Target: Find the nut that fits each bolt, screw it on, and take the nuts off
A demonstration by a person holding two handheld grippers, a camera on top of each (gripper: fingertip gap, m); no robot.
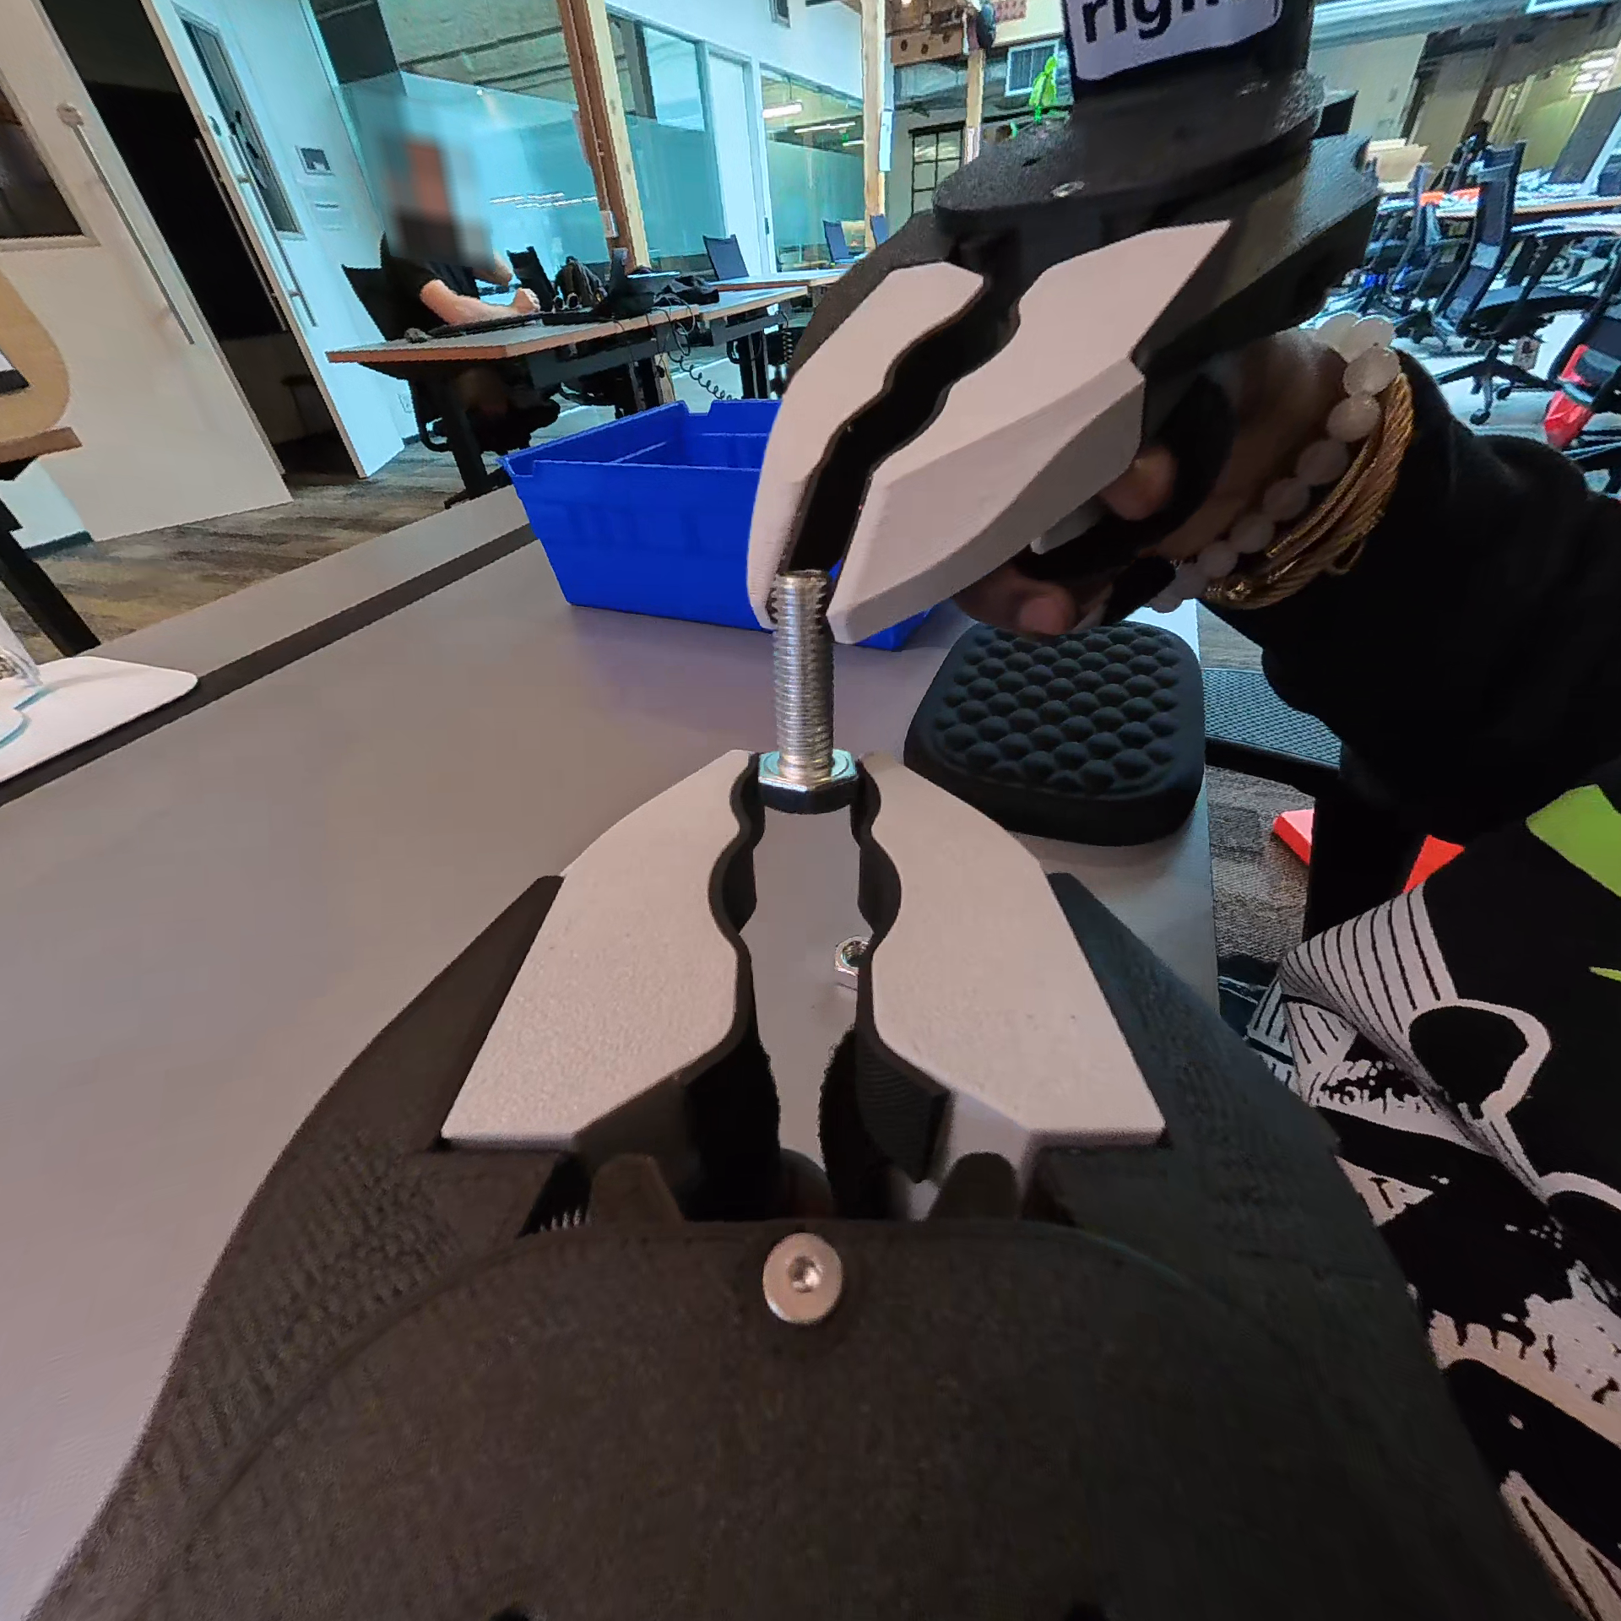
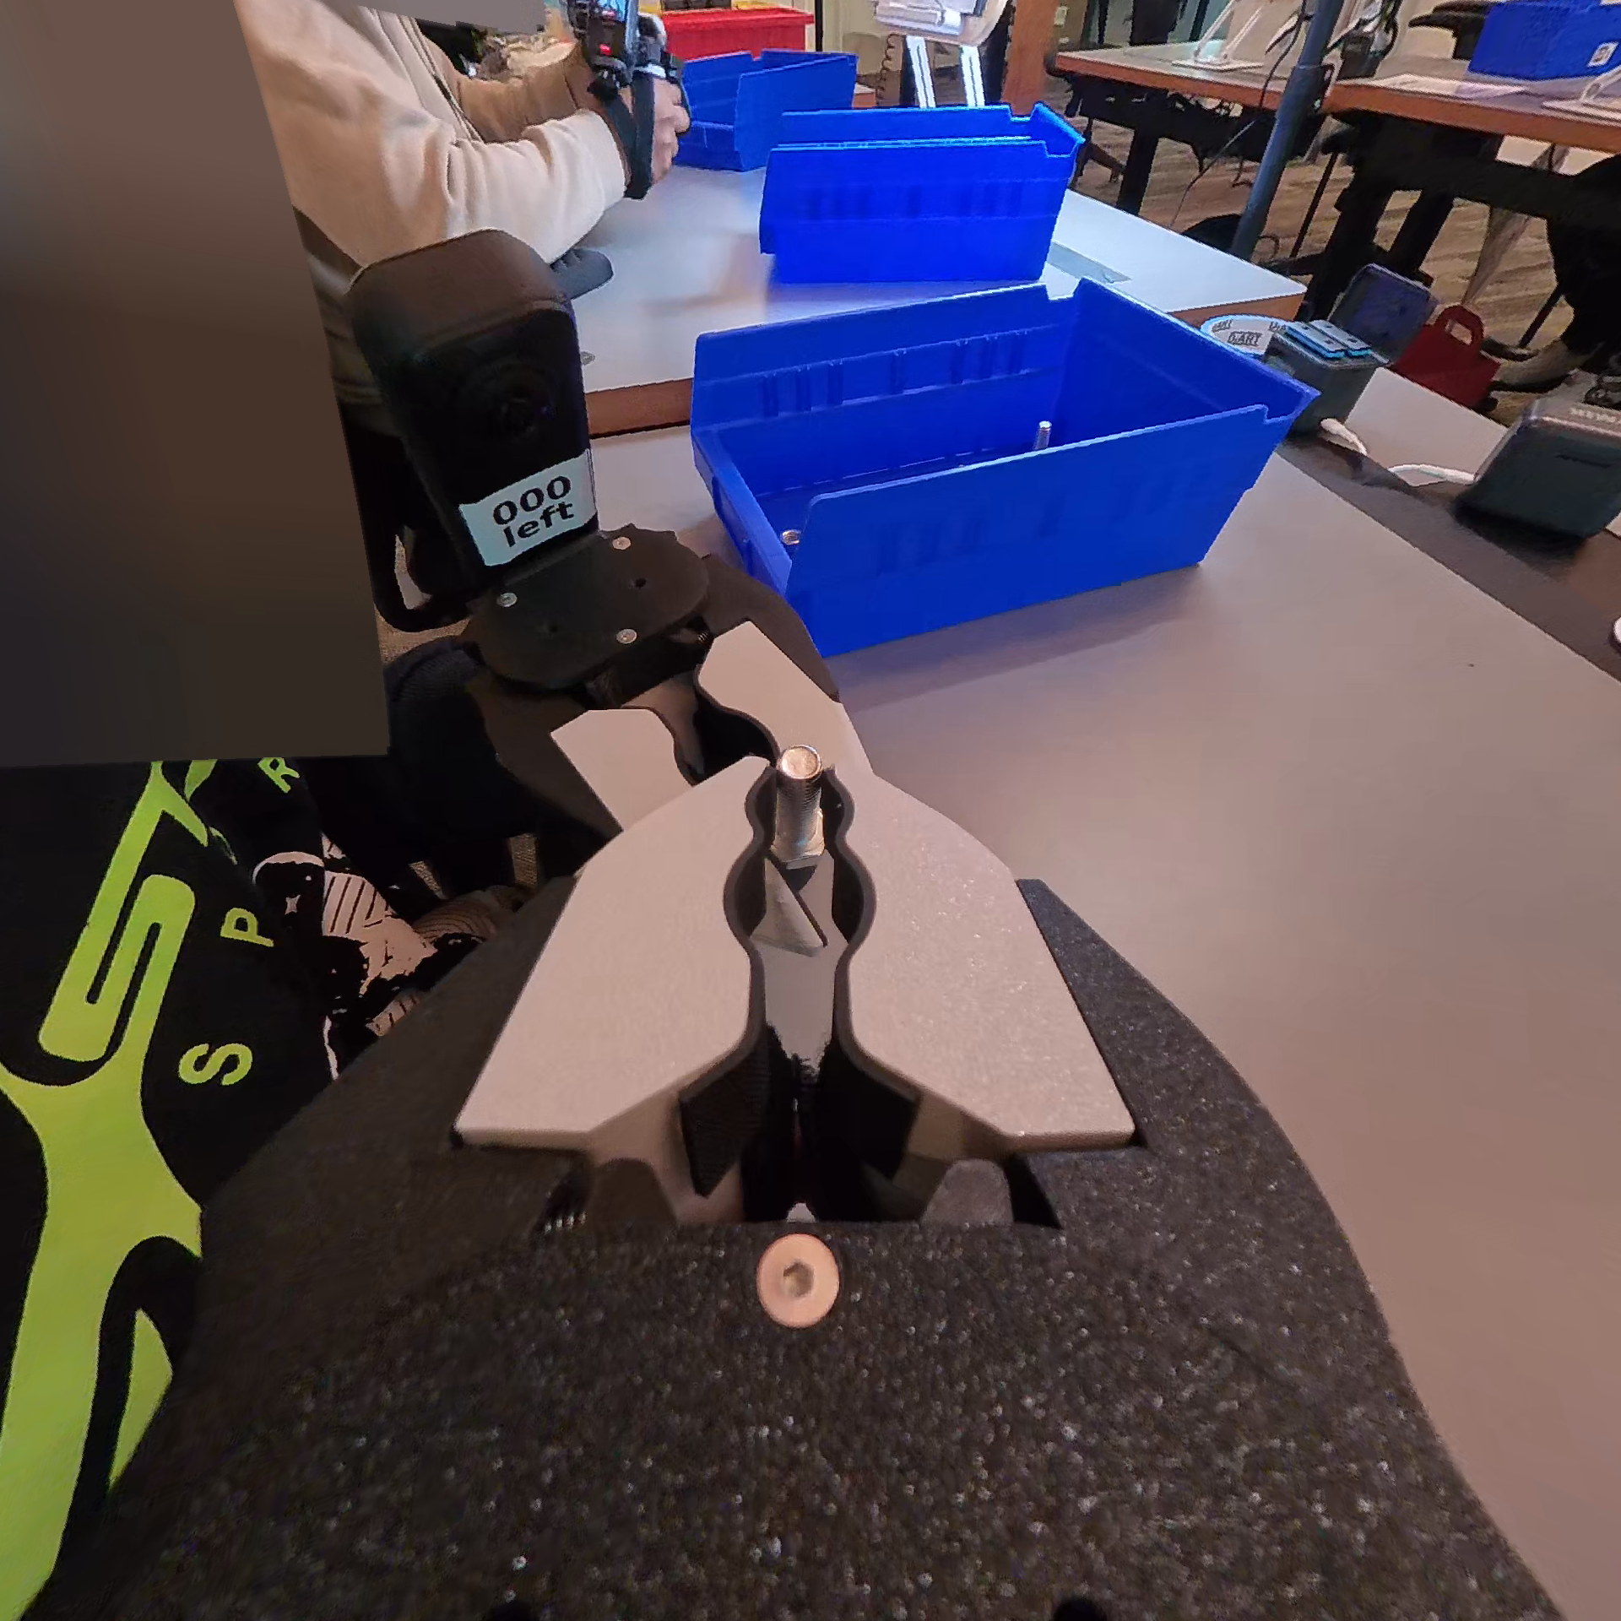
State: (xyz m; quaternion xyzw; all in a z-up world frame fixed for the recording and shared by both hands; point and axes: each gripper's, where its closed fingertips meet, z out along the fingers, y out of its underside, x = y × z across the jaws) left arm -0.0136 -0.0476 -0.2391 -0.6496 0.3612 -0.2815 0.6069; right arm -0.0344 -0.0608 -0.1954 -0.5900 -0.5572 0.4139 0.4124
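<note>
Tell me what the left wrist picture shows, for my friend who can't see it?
The left tool grips a nut on an upright silver bolt, while the right tool pinches the bolt's top. Behind sit a blue bin and grey table.

Silver bolt (image 1: 802, 675), threaded, standing upright above the grey table, shank end up, head not visible. Silver hex nut (image 1: 808, 775) threaded on low along the shank, sitting level. Second small silver nut (image 1: 849, 956) lying loose on the table, below and nearer the camera. In the right wrist view, same bolt (image 2: 796, 800) upright, flat tip facing up.
</note>
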